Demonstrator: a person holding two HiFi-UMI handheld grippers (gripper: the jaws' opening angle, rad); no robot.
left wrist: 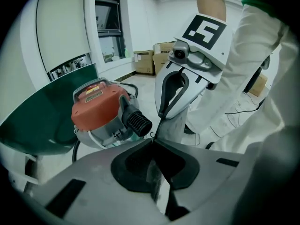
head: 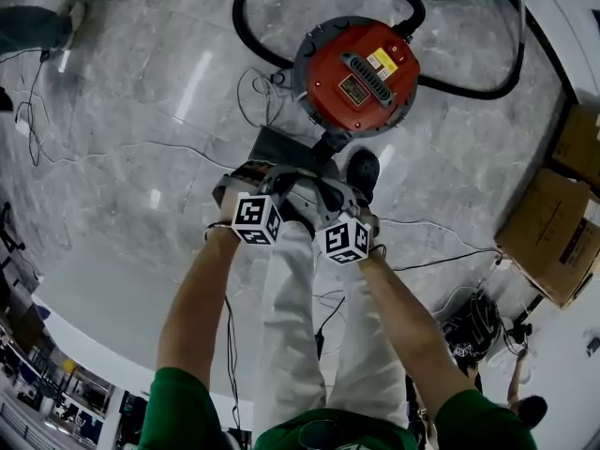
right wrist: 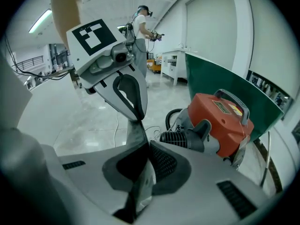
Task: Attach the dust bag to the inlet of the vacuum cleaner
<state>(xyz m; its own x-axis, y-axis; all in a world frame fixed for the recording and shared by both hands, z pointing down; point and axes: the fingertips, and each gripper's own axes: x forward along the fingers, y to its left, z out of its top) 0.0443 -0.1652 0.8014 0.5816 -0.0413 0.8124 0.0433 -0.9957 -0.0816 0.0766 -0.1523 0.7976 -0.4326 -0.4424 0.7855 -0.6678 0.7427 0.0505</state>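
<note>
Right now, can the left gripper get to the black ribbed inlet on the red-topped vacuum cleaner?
Probably yes: the left gripper, shut on the grey dust bag, faces the black ribbed inlet of the red-topped vacuum cleaner, with only open floor between.

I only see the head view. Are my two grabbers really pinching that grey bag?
Observer: Yes, the left gripper view shows the left gripper shut on a thin edge of the dust bag.
Operator: And the other one?
Observer: The right gripper view shows the right gripper shut on it too.
Operator: Where does it go?
Observer: Onto the black ribbed inlet on the side of the vacuum cleaner; the bag isn't on it yet.
</note>
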